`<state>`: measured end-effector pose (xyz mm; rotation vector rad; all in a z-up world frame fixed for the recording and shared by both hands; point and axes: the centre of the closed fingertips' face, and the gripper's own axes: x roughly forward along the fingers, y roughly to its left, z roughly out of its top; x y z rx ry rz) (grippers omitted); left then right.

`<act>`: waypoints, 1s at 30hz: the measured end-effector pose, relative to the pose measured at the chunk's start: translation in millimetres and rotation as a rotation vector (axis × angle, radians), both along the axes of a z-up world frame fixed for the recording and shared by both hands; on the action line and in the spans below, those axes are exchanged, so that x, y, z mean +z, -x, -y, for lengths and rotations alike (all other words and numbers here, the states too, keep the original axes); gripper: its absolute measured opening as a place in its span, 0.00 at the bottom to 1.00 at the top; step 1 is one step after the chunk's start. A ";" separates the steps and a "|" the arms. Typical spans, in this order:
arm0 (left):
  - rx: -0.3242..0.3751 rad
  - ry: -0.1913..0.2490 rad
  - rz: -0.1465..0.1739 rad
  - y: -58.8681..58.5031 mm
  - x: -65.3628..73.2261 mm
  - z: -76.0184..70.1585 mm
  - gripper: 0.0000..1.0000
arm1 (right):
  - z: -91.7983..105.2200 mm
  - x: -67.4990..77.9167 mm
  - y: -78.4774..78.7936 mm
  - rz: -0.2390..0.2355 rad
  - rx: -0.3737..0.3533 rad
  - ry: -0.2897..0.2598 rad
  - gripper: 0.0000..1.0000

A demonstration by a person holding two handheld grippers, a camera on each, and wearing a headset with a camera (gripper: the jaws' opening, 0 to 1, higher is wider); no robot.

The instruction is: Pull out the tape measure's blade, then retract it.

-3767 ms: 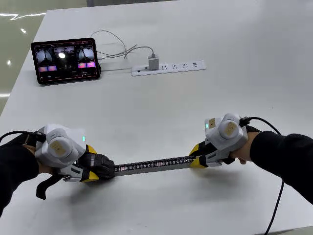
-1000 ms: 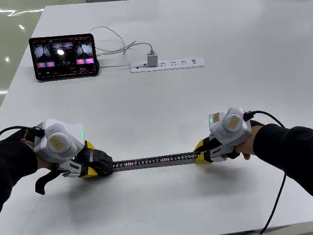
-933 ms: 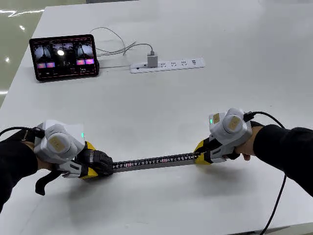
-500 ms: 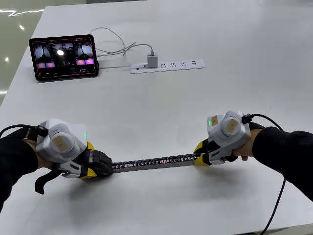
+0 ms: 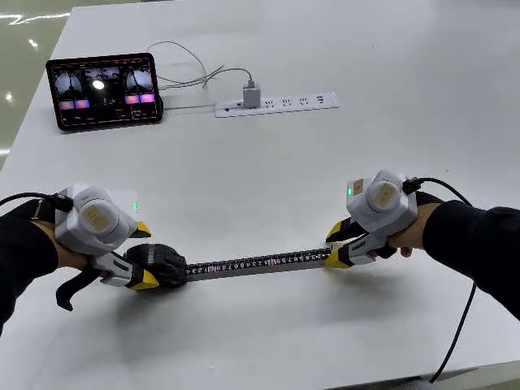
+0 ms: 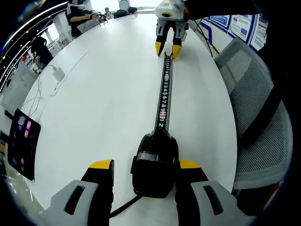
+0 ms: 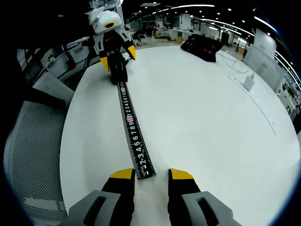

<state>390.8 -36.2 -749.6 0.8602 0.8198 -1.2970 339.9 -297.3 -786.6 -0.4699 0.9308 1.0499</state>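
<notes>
The tape measure (image 5: 162,262) lies on the table (image 5: 325,162) between the parted left tongs (image 5: 145,257) — one tip touching it, the other clear. Its blade (image 5: 260,263) runs flat to the right tongs (image 5: 335,247), also parted, the blade's end loose between them — likely left free so it can wind back in
</notes>
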 end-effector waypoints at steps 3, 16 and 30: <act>0.045 0.026 0.003 -2.9 4.6 1.5 0.53 | 0.8 1.7 0.5 -0.002 -0.035 -0.008 0.29; 0.249 0.136 -0.071 1.1 11.9 -3.2 0.77 | 9.1 17.9 1.6 0.006 -0.200 -0.067 0.48; 0.479 0.309 -0.021 1.5 28.8 -25.1 0.89 | 32.0 39.0 24.5 0.105 -0.345 -0.156 0.59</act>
